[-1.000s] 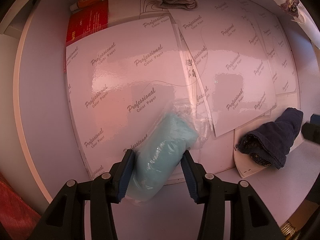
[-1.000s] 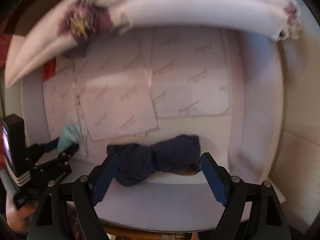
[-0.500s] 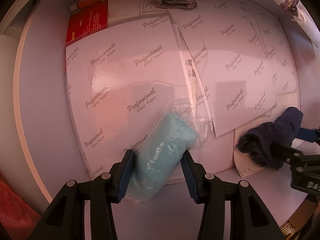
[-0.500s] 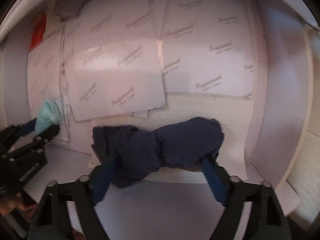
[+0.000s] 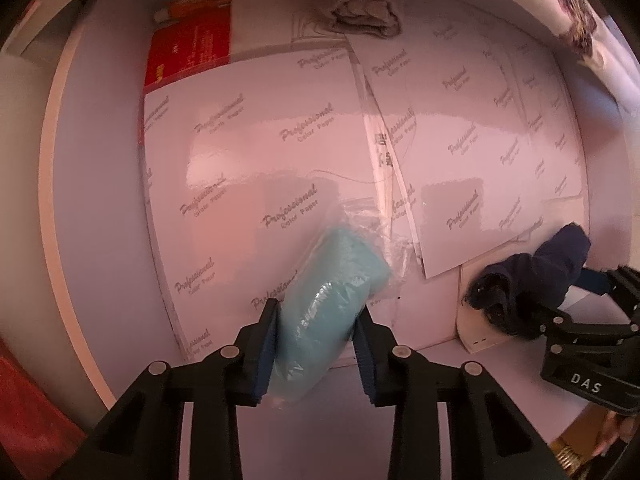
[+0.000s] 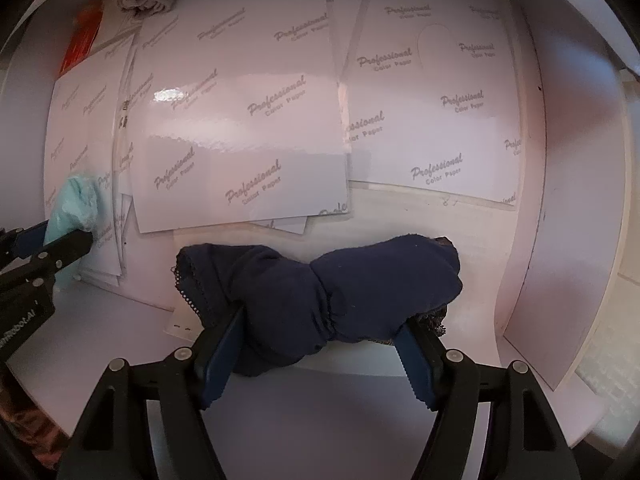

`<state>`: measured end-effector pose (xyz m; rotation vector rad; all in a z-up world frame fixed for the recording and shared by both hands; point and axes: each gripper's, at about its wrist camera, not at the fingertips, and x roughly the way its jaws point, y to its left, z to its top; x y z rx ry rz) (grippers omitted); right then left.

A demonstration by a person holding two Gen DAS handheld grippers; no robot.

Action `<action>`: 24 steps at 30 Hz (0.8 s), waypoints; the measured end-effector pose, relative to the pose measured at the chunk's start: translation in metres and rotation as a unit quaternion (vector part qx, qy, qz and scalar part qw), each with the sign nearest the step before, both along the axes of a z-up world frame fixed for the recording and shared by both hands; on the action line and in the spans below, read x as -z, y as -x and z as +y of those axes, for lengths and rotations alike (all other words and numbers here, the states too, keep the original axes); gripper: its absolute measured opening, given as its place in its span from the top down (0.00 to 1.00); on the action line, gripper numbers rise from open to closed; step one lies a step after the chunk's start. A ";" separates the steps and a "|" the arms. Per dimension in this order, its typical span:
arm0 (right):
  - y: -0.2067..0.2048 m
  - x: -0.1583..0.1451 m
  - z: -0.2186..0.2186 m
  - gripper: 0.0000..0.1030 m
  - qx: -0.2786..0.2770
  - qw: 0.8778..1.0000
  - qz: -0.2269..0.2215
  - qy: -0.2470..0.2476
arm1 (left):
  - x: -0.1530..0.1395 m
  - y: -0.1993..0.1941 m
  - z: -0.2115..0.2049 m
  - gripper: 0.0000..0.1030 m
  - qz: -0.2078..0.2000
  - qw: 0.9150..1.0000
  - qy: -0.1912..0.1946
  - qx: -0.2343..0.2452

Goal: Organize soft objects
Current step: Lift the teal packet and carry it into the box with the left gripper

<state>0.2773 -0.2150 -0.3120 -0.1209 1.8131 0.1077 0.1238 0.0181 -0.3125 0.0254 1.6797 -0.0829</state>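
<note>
- While its jaws are closing, the left gripper (image 5: 316, 344) squeezes a light blue bundle in clear wrap (image 5: 328, 300) lying on glossy paper sheets (image 5: 256, 148).
- Right gripper (image 6: 320, 360) stands spread around a dark blue cloth bundle (image 6: 320, 284) on the white table (image 6: 320, 432); pad contact is unclear.

Left tool (image 5: 316, 344) tighter on teal bundle (image 5: 332, 304)

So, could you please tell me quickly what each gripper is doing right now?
Left gripper: closing on the bagged teal cloth roll.
Right gripper: open around the navy cloth bundle.
</note>
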 end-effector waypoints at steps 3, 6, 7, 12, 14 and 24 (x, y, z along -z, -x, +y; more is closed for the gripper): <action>-0.007 0.004 0.004 0.29 0.003 1.000 0.002 -0.001 | -0.004 0.000 0.008 0.67 -0.002 1.000 0.010 -0.020; -0.009 0.003 0.002 0.29 0.003 1.000 0.002 -0.001 | -0.010 -0.001 0.015 0.67 -0.007 0.999 0.024 -0.033; -0.009 0.003 0.002 0.29 0.002 1.000 0.002 -0.001 | -0.014 -0.002 0.017 0.67 -0.010 0.999 0.030 -0.037; -0.011 0.001 0.004 0.29 -0.011 1.000 0.000 0.002 | -0.039 -0.004 0.019 0.67 -0.037 0.997 0.058 -0.045; -0.011 0.002 0.006 0.29 -0.015 1.000 -0.002 0.004 | -0.050 -0.004 0.017 0.67 -0.050 0.996 0.064 -0.044; -0.011 0.002 0.012 0.30 -0.020 1.000 -0.006 0.005 | -0.122 -0.006 0.015 0.67 -0.150 0.980 0.128 -0.034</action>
